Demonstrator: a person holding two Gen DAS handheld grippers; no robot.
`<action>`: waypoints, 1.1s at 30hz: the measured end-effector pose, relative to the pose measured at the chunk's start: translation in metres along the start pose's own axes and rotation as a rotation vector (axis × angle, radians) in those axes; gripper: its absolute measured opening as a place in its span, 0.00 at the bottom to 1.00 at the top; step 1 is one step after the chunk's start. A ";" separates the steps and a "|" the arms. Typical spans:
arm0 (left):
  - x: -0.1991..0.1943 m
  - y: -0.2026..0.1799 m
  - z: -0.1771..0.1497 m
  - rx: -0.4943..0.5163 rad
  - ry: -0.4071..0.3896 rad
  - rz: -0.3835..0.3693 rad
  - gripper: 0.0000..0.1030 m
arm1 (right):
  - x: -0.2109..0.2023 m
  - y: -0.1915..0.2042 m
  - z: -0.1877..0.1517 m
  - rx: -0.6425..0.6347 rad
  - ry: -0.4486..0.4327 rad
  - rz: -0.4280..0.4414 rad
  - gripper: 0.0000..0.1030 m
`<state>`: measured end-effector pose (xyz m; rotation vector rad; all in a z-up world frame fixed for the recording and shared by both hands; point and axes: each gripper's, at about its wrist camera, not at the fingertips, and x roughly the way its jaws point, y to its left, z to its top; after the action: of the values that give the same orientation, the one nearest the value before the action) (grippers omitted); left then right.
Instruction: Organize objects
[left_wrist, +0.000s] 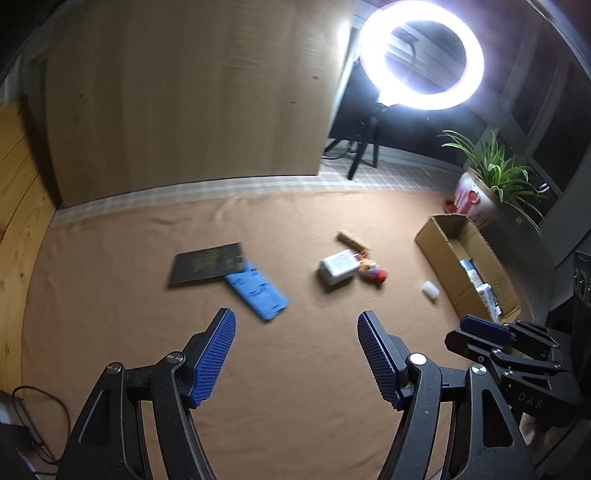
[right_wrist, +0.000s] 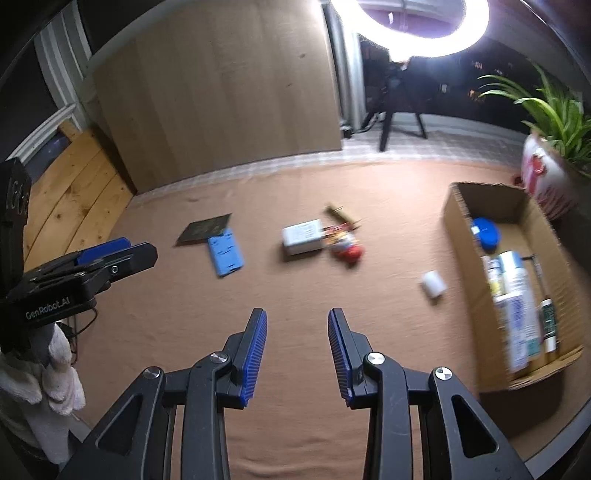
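Part of the tidying is judged done: a blue lid (right_wrist: 487, 229), bottles (right_wrist: 517, 295) and a pen are already seen inside the cardboard box (right_wrist: 458, 221) at the right. Left on the brown cloth (right_wrist: 295, 424) are a dark card (left_wrist: 207, 263), a blue case (left_wrist: 256, 290), a white box (left_wrist: 338, 266), a red toy (left_wrist: 373, 272), a stick and a small white roll (right_wrist: 433, 282). The left gripper (left_wrist: 296, 354) is spread wide and the right gripper (right_wrist: 297, 354) is narrowly parted; nothing is held by either.

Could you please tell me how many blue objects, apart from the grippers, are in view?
2. A blue flat case lies on the cloth, overlapping the dark booklet; a blue round lid sits inside the cardboard box. Others may be hidden there.
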<state>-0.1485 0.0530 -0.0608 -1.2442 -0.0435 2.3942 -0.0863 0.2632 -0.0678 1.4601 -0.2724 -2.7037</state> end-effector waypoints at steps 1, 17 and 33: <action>-0.001 0.007 -0.002 -0.002 0.002 0.000 0.70 | 0.002 0.006 0.000 -0.002 0.005 0.001 0.30; 0.021 0.103 -0.019 -0.170 0.037 0.024 0.70 | 0.061 0.032 0.028 0.041 0.152 0.065 0.30; 0.043 0.099 -0.017 -0.214 0.063 0.058 0.70 | 0.123 -0.018 0.105 0.101 0.199 0.062 0.30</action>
<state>-0.1929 -0.0226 -0.1267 -1.4340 -0.2542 2.4489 -0.2412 0.2776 -0.1156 1.7025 -0.4397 -2.5062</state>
